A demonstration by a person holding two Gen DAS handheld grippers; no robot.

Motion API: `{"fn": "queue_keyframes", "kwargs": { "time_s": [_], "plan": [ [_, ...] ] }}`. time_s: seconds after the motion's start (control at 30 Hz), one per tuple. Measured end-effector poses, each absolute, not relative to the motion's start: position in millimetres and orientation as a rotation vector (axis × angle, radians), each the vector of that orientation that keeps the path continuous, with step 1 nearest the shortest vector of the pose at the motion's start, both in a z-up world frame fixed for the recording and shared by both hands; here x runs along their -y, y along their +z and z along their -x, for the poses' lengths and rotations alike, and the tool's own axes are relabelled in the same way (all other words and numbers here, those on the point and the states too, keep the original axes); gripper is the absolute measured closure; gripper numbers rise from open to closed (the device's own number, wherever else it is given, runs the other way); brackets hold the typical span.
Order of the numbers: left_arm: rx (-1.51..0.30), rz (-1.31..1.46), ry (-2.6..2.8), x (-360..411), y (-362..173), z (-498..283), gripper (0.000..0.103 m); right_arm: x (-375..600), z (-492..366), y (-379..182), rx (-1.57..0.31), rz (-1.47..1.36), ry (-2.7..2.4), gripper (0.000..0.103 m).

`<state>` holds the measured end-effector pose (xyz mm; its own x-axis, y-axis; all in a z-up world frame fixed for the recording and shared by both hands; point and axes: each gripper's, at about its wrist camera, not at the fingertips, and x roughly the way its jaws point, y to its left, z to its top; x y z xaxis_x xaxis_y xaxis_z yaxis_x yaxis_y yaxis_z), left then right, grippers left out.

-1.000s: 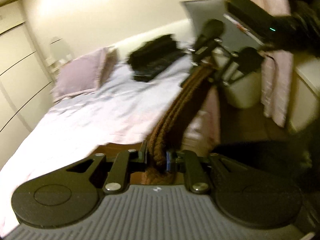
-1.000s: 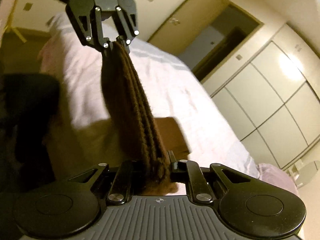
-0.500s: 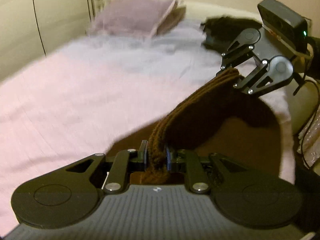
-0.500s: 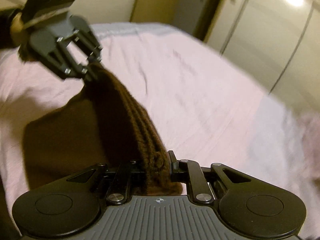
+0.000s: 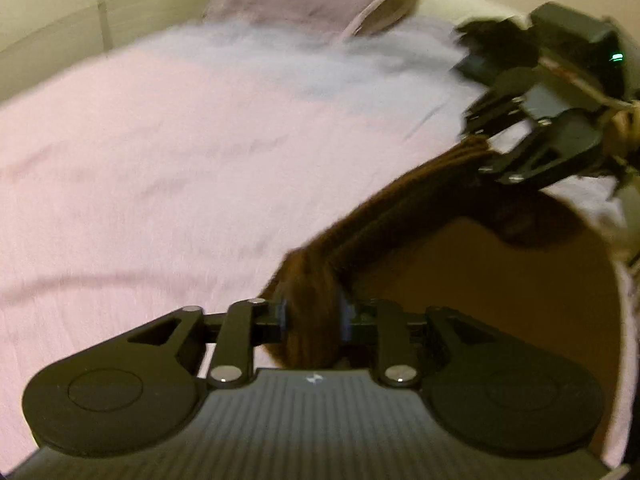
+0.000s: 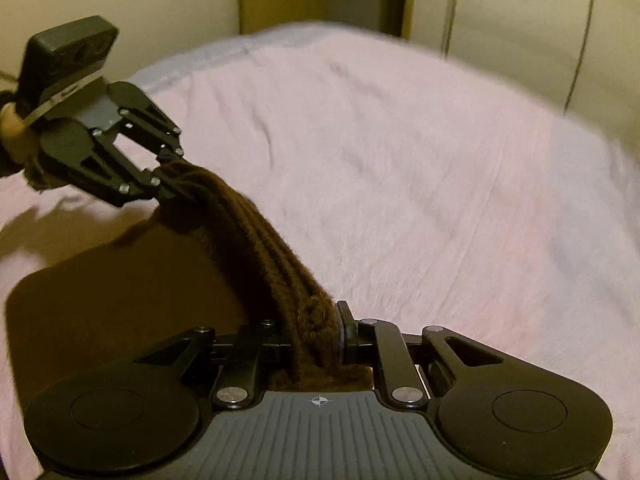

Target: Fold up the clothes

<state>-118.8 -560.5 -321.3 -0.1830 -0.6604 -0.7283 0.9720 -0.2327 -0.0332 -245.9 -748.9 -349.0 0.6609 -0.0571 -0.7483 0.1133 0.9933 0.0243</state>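
Now we see the brown knitted garment (image 5: 400, 216) slung low over the pink bed (image 5: 160, 160), running from the left gripper (image 5: 312, 316) at the bottom of its frame to the right gripper (image 5: 486, 156) at upper right; a second ago it hung stretched in the air beside the bed. Both sets of fingers have just been opening, the folded edge between them, though we cannot tell whether the pads grip or have let go; we judge the fold is being laid down.
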Motion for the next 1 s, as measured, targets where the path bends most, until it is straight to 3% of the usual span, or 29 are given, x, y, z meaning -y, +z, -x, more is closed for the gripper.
{"fn": "queue_keyframes", "kwargs": {
  "time_s": [0.03, 0.07, 0.1, 0.27, 0.47, 0.53, 0.6, 0.7, 0.83, 0.87, 0.93, 0.97, 1.0],
  "plan": [
    [-0.616, -0.704, -1.676, 562, -324, 116, 0.066, 753, 243, -352, -0.837, -0.098, -0.124, 0.074],
    [-0.624, -0.692, -1.647, 563, -325, 113, 0.063, 758, 245, -352, -0.814, -0.131, -0.160, 0.061],
    [-0.621, -0.659, -1.628, 560, -320, 109, 0.063, 761, 253, -347, -0.780, -0.179, -0.194, 0.059],
    [-0.534, -0.617, -1.530, 521, -289, 101, 0.066, 759, 306, -310, -0.659, -0.286, -0.372, 0.059],
    [-0.274, -0.737, -1.746, 412, -261, 173, 0.064, 620, 388, -299, -0.636, -0.089, -0.207, 0.058],
    [-0.141, -0.828, -1.858, 374, -262, 208, 0.052, 568, 394, -310, -0.675, 0.065, -0.170, 0.054],
    [0.024, -0.962, -1.878, 346, -276, 243, 0.042, 518, 403, -333, -0.720, 0.269, -0.184, 0.038],
    [0.279, -1.168, -1.845, 321, -309, 286, 0.034, 472, 401, -366, -0.760, 0.511, -0.203, 0.034],
    [0.637, -1.415, -1.644, 322, -361, 312, 0.035, 462, 416, -398, -0.788, 0.697, -0.231, 0.034],
    [0.640, -1.426, -1.620, 330, -365, 311, 0.035, 460, 410, -402, -0.785, 0.735, -0.247, 0.034],
    [0.641, -1.446, -1.575, 346, -371, 309, 0.054, 459, 391, -410, -0.808, 0.834, -0.270, 0.035],
    [0.626, -1.460, -1.567, 352, -372, 308, 0.056, 460, 382, -416, -0.833, 0.877, -0.273, 0.035],
    [0.620, -1.469, -1.556, 357, -373, 306, 0.064, 463, 374, -425, -0.869, 0.908, -0.275, 0.041]
  ]
}}
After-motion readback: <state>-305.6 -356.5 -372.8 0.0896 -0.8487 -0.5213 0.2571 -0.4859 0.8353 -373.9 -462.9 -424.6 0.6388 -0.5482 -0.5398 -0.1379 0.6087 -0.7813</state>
